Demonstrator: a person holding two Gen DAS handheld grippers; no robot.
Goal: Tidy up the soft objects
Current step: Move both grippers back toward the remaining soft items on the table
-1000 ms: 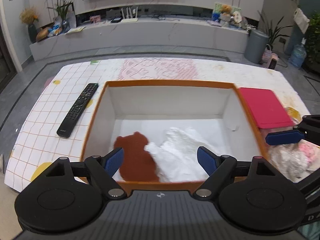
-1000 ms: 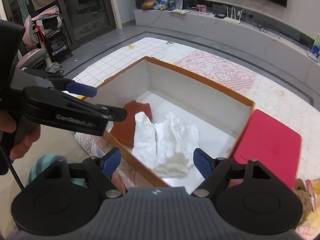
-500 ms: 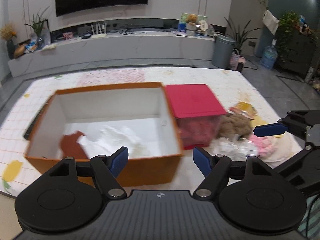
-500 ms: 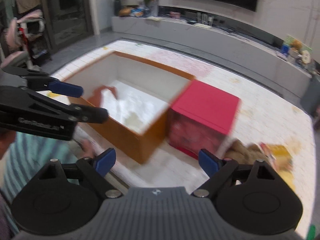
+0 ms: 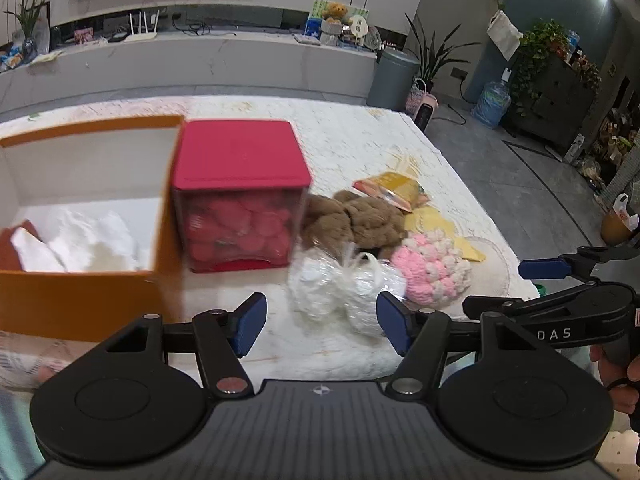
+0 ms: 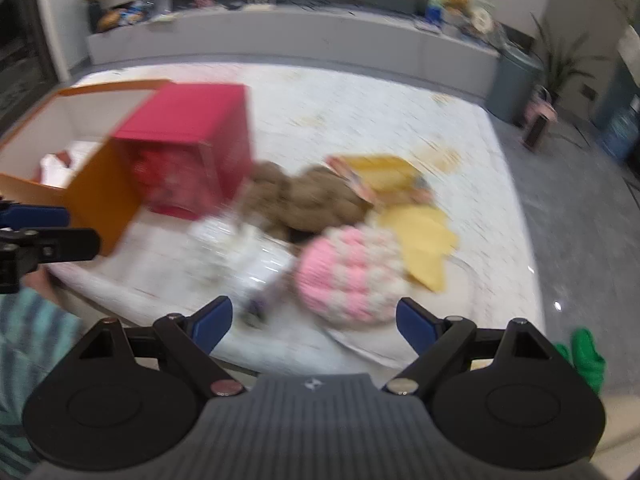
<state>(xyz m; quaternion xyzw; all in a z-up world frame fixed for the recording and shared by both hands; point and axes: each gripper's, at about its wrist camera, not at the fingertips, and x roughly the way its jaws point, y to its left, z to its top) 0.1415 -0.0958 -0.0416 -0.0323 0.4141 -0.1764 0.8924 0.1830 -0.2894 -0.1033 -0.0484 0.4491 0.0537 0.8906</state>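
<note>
left gripper (image 5: 318, 322) is spread with nothing between the pads; its jaws have just been closing a bit, still empty. right gripper (image 6: 310, 326) is spread wide too, nothing in it.

pile of soft stuff sits on the table (image 5: 360, 140) right of the red-lidded box (image 5: 238, 196), which is just beside the orange box (image 5: 84, 300). white cloth (image 5: 92, 240) and a brown piece (image 5: 16, 240) are already in the orange box.

nearest to the left gripper: the clear plastic bag (image 5: 344, 284) of white bits, straight ahead of the pads. looks light, crinkly, slippery film; will sag and shift. best to pinch the knotted neck at the top, not the belly, or the film may slide out.

right gripper faces the pink and white knit ball (image 6: 352, 276). soft, springy, light, no risk of damage. grip across the middle and let the yarn compress; a loose loop alone would probably just stretch.

brown fluffy bundle (image 5: 352, 224) lies behind both, touching the bag and the ball. floppy, likely to trail; grab a thick fold.

yellow packet (image 5: 394, 190) at the far side rests on the brown bundle; right view is motion-blurred, so i can't tell if it's soft or stiff.
</note>
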